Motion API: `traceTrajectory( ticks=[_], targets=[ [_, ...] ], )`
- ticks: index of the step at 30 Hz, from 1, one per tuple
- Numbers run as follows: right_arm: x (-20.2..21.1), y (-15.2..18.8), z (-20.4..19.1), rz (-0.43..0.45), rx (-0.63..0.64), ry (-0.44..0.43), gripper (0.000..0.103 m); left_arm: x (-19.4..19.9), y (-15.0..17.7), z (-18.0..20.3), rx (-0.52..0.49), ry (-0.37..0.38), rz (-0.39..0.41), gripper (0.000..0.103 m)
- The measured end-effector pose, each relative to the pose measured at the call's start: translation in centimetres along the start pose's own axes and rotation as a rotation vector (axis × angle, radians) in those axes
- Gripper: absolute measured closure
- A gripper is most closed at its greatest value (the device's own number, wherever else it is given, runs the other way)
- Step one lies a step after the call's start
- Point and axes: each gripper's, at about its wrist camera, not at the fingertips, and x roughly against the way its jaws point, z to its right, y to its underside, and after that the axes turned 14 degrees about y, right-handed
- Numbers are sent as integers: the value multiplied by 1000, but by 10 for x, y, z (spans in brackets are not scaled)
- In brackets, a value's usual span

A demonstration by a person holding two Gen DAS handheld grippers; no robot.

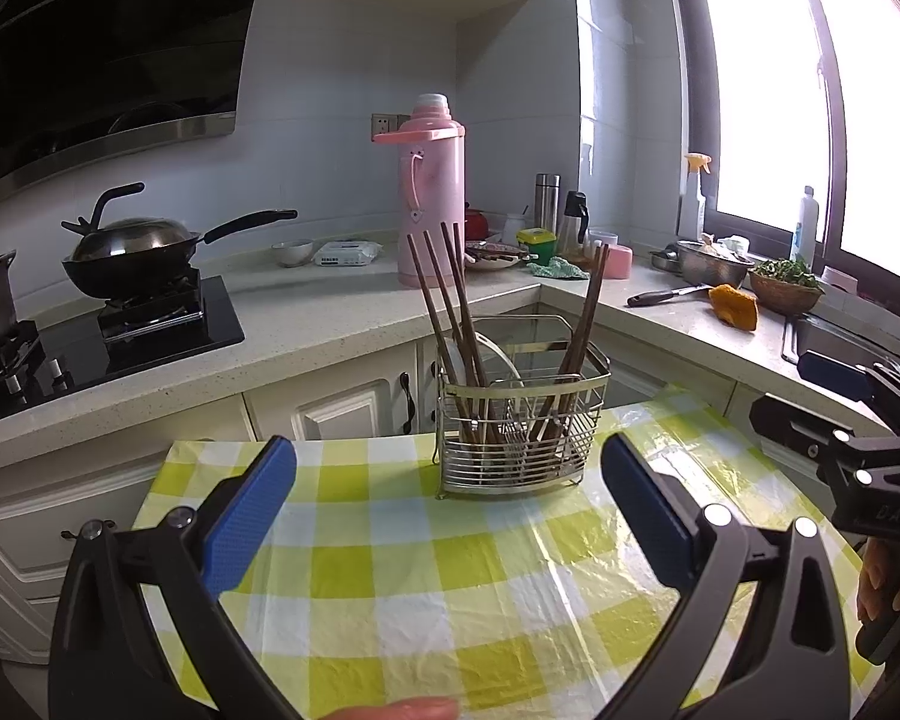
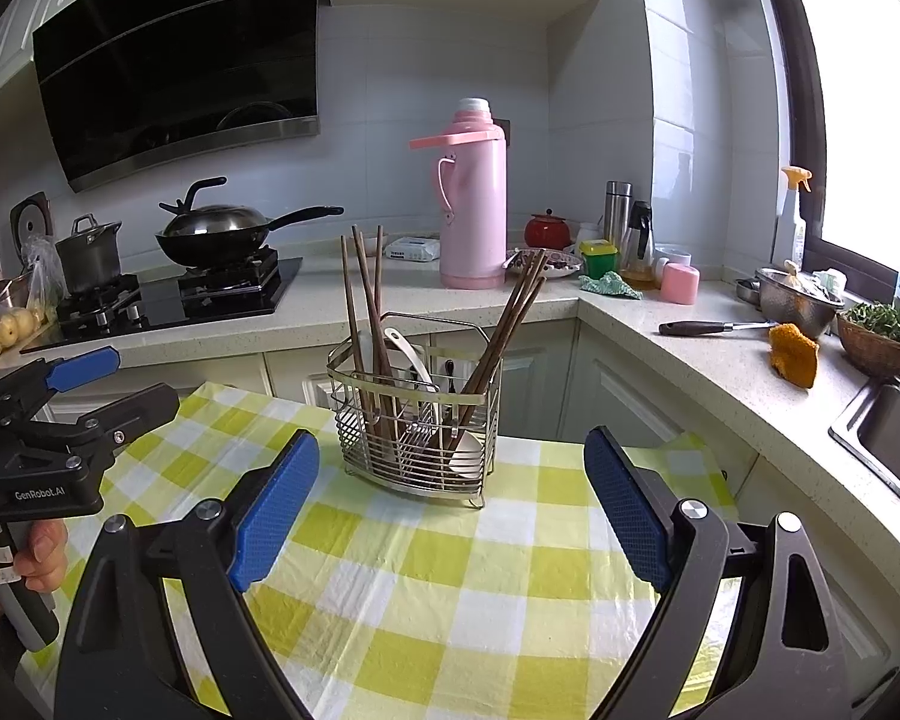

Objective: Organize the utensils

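A rectangular steel-wire utensil caddy [image 2: 417,420] stands upright near the far edge of the surface [image 1: 390,570], which is spread with a green-and-white checked cloth. Brown wooden chopsticks [image 2: 366,324] lean in two bunches, one at each end of the caddy, with white ceramic spoons [image 2: 411,360] between; grouping by kind keeps each reachable. No utensil lies loose on the cloth, so the sorting may be finished or about to be redone. The left gripper [image 1: 450,516] and right gripper [image 2: 453,510], fingers spread wide and empty, are held short of the caddy, flanking it.
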Motion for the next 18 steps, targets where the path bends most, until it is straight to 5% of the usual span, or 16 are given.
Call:
traceTrajectory(
  ticks=[18],
  targets=[
    [0, -1, -1, -1, 1, 0, 19, -2, 1, 2, -16, -7, -6, 5]
  ],
)
